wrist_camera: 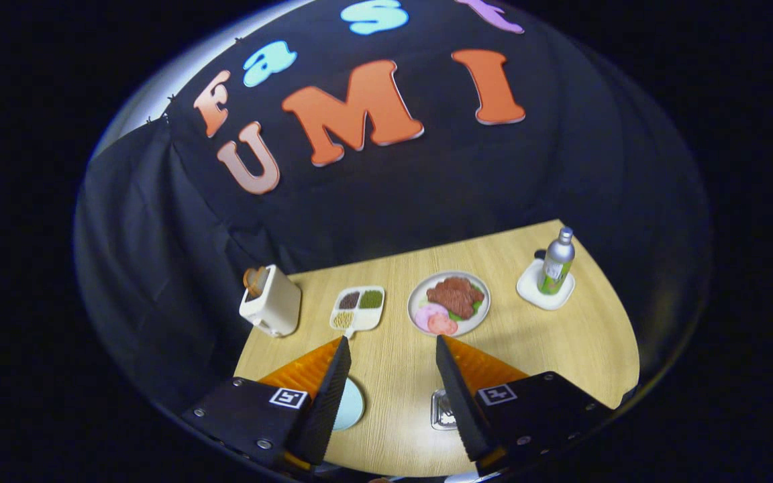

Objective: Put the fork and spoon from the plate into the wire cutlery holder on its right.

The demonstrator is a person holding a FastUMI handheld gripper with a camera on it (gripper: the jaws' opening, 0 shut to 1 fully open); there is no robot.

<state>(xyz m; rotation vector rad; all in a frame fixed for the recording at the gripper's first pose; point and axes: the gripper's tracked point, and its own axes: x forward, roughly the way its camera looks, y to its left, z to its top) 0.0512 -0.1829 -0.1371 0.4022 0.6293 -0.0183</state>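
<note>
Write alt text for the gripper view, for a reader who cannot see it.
The gripper hangs open and empty above a wooden table, fingers wide apart. Beyond them stand a toaster, a sectioned tray, a plate of food and a bottle on a white coaster. A pale blue plate peeks beside one finger.

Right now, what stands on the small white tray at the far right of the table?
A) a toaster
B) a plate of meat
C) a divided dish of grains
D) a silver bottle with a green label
D: the bottle stands upright on the white tray, beyond the open gripper, whose fingers hold nothing; the toaster sits far left.
</note>
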